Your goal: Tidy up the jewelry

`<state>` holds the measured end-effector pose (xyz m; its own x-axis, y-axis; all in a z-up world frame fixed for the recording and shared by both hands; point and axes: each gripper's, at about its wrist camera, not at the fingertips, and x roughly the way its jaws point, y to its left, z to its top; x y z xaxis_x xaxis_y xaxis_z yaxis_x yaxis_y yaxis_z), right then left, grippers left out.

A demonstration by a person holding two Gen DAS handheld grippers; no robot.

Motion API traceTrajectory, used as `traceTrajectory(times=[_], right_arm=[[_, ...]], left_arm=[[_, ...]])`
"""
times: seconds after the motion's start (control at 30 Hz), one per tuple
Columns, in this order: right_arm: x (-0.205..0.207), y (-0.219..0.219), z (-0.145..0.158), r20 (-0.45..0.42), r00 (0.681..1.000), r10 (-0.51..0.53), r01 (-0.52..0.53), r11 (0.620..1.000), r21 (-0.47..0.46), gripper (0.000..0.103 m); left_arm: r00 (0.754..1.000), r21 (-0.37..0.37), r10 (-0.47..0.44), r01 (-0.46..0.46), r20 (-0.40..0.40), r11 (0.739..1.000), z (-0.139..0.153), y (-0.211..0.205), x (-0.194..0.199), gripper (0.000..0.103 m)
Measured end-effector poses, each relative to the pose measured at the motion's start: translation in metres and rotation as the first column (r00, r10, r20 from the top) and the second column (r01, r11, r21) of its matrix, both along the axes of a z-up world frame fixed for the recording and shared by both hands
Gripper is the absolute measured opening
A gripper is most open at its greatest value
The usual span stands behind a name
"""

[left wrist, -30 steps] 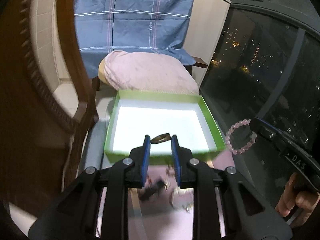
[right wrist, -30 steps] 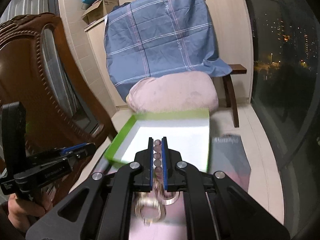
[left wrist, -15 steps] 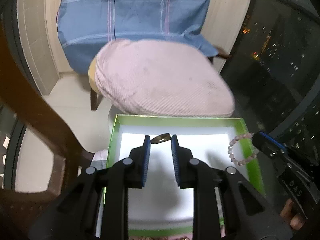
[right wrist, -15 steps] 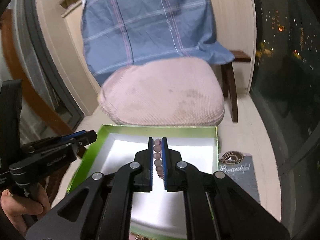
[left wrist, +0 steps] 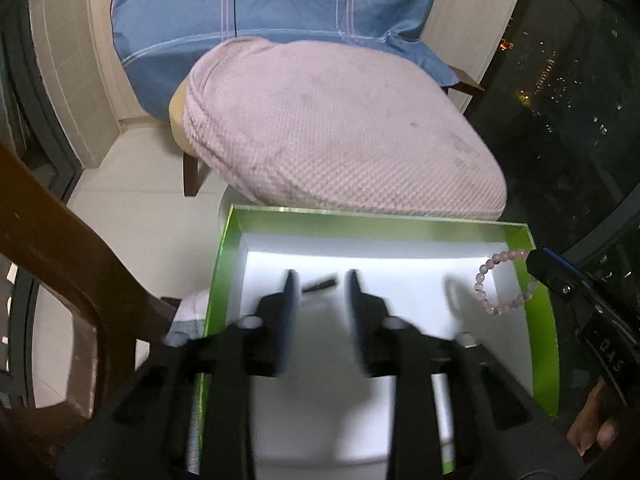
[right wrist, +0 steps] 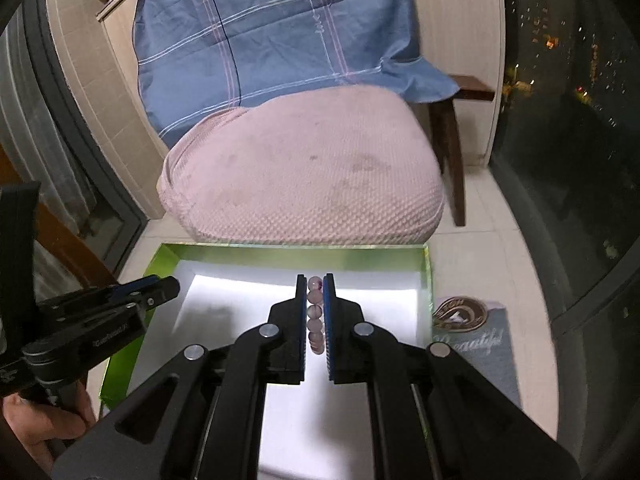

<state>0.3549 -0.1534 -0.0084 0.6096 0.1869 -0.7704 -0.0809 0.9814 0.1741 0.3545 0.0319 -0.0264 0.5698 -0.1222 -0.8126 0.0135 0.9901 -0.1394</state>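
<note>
Green box point(right wrist: 425, 276) rim, right tongs point(right wrist: 315, 312) clamping bead bracelet point(right wrist: 314, 314) inside

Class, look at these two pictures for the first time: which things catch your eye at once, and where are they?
The bright green box with its glowing white floor stands out below the pink cushion. The right tongs pinch a pink bead bracelet above the box. The left tongs hang open above it, with a small dark blurred thing between them.

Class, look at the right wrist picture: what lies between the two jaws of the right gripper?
A row of pink beads, part of the bead bracelet, sits pinched between the jaws of the right gripper, above the white floor of the green box. The right wrist view shows it.
</note>
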Motion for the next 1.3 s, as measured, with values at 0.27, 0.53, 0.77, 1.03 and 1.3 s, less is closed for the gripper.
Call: traceTrajectory(times=[0.27, 0.53, 0.77, 1.03, 1.3], right_arm=[[-0.089, -0.035, 0.078, 0.286, 0.953, -0.097, 0.063, 0.99, 0.127, 0.073], [-0.248, -0.053, 0.121, 0.37, 0.924, -0.096, 0.058, 0.992, 0.113, 0.098], [-0.332, -0.027, 0.074, 0.346, 0.938, -0.02, 0.014, 1.0, 0.022, 0.098], [-0.365, -0.014, 0.032, 0.339, 0.94, 0.043, -0.028, 0.998, -0.051, 0.098], [-0.367, -0.021, 0.036, 0.321, 0.947, 0.017, -0.021, 1.0, 0.01, 0.098]], left_arm=[[0.962, -0.045, 0.035, -0.024, 0.269, 0.999, 0.103, 0.014, -0.101, 0.095], [0.906, 0.004, -0.068, 0.073, 0.419, 0.997, 0.145, 0.0, -0.275, 0.099], [0.917, -0.038, 0.002, 0.015, 0.398, 0.999, 0.073, -0.016, -0.35, 0.099], [0.936, 0.056, -0.04, 0.022, 0.35, 0.998, 0.018, -0.015, -0.354, 0.099], [0.944, -0.016, -0.008, 0.014, 0.33, 1.0, 0.021, -0.007, -0.357, 0.099]])
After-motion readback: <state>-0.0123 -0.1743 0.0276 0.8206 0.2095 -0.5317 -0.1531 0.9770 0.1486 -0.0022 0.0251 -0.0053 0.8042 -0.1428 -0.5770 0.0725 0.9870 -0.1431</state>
